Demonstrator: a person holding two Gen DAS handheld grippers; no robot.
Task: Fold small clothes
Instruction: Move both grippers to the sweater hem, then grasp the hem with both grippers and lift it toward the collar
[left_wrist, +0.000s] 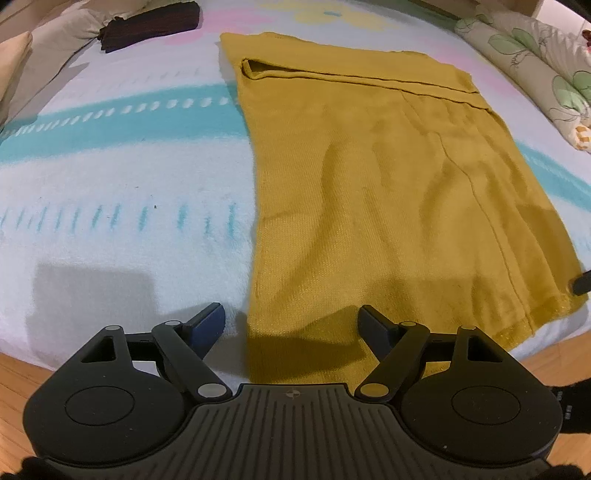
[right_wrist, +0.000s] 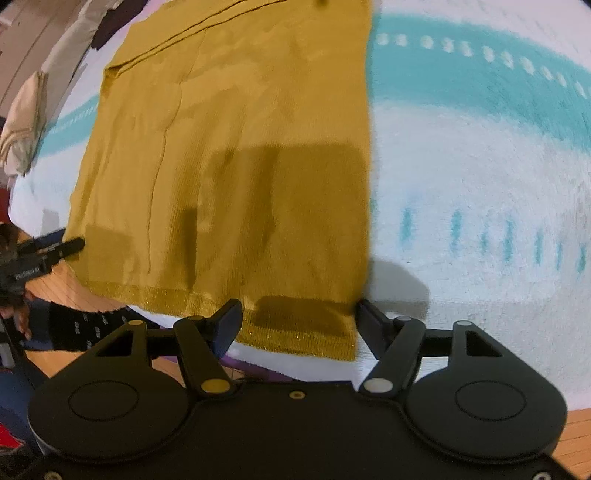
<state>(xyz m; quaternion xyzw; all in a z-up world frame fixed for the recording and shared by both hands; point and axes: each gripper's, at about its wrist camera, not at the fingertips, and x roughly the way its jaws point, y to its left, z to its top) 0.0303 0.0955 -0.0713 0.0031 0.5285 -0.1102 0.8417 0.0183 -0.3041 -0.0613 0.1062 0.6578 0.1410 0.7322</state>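
A mustard-yellow knit garment (left_wrist: 388, 177) lies flat on the bed, folded into a long rectangle, with a sleeve folded across its far end. It also fills the right wrist view (right_wrist: 229, 155). My left gripper (left_wrist: 291, 321) is open, just above the garment's near left corner. My right gripper (right_wrist: 299, 317) is open over the near right corner at the hem. The right gripper's tip (left_wrist: 581, 282) shows at the left view's right edge. The left gripper (right_wrist: 48, 251) shows at the right view's left edge.
The bed has a white blanket with teal stripes (left_wrist: 122, 155). A dark folded garment (left_wrist: 151, 24) lies at the far left by beige pillows (left_wrist: 44, 40). A floral pillow (left_wrist: 535, 62) lies at the far right. The wooden floor (right_wrist: 576, 424) shows below the bed's near edge.
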